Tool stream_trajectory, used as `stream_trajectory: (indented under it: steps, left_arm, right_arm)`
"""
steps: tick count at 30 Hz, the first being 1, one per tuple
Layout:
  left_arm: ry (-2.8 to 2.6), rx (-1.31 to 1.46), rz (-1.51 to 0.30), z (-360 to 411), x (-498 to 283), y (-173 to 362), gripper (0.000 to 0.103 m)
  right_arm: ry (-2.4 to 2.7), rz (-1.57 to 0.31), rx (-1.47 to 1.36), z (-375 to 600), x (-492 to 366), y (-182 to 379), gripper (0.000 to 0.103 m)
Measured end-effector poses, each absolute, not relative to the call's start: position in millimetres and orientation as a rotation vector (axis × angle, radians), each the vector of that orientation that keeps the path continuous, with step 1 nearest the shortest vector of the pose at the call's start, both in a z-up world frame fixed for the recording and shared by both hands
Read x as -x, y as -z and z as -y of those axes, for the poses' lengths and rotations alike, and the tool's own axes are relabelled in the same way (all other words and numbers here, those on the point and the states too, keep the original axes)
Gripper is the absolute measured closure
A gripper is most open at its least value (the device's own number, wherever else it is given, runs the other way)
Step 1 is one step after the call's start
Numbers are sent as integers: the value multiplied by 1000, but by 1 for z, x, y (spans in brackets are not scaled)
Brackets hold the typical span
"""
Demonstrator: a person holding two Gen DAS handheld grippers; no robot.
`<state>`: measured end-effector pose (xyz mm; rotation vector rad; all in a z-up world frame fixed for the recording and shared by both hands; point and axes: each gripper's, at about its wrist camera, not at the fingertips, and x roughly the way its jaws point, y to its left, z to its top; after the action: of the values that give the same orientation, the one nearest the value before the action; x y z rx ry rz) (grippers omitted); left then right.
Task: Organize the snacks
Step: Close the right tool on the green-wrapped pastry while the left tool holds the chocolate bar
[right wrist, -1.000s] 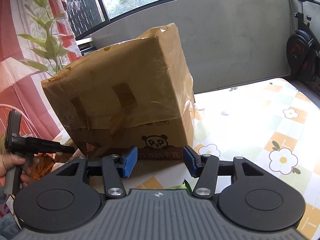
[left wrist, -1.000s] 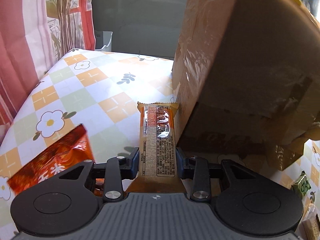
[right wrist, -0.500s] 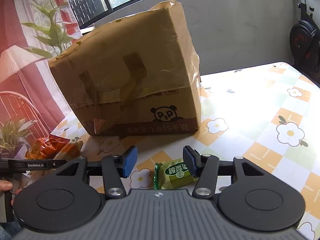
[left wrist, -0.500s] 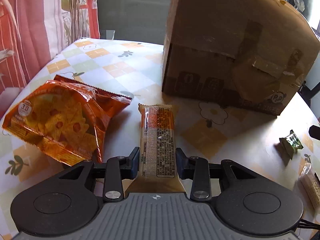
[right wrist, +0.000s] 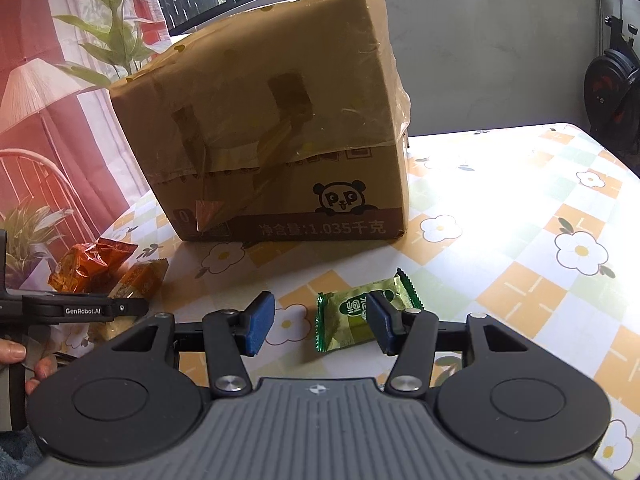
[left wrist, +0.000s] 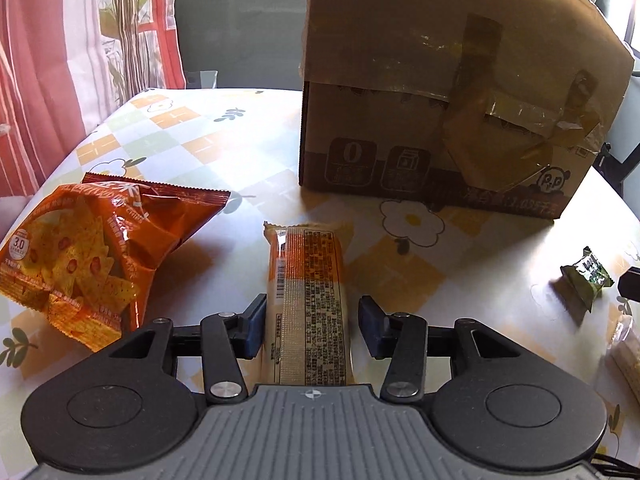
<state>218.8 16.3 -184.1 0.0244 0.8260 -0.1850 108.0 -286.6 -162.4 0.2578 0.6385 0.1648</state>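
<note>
Taking the taped cardboard box (left wrist: 452,92) with the panda print as landmark, everything lies on the flower-patterned tablecloth (left wrist: 192,148) in front of it. In the left wrist view, farthest left of the box lies an orange chip bag (left wrist: 96,256), crumpled, its near end towards the camera. Just right of the bag, in front of the box's left corner, a long orange snack bar (left wrist: 310,300) lies flat, label side up, pointing towards the box. The left gripper (left wrist: 312,326) straddles the bar's near half; its jaws have just been opening, and a thin gap shows between each blue pad and the wrapper, so the bar lies between them unclamped. Farther right, in front of the box's right corner, a small green candy packet (left wrist: 586,276) rests on the cloth.

In the right wrist view, left of the box's front, a hand (right wrist: 24,360) holds the left gripper's handle by the orange wrappers. In front of the box's right half, the right gripper (right wrist: 318,326) hovers with jaws moderately apart and nothing clamped; the green candy packet (right wrist: 352,316) lies on the cloth behind them, partly hidden by the right pad.
</note>
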Motion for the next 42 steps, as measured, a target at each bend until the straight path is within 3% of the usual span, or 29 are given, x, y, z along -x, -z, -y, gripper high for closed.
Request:
stream_trajectory:
  steps: [3, 16, 21, 34, 39, 42]
  left_arm:
    - [171, -72, -815, -13, -216, 184, 65]
    - [214, -14, -754, -27, -189, 188, 65]
    - [227, -13, -727, -31, -183, 192, 65]
    - [247, -38, -703, -32, -180, 195, 65]
    - [249, -45, -701, -32, -180, 195, 65]
    - [252, -35, -700, -35, -179, 195, 65]
  right_arm:
    - [-148, -651, -257, 288, -105, 164, 48]
    - [-112, -813, -469, 304, -134, 173, 48]
    - [-45, -878, -616, 315, -164, 180, 42]
    - [-7, -832, -111, 240, -191, 184, 41]
    - [7, -810, -170, 247, -192, 185, 41]
    - [6, -792, -119, 246, -187, 187, 49]
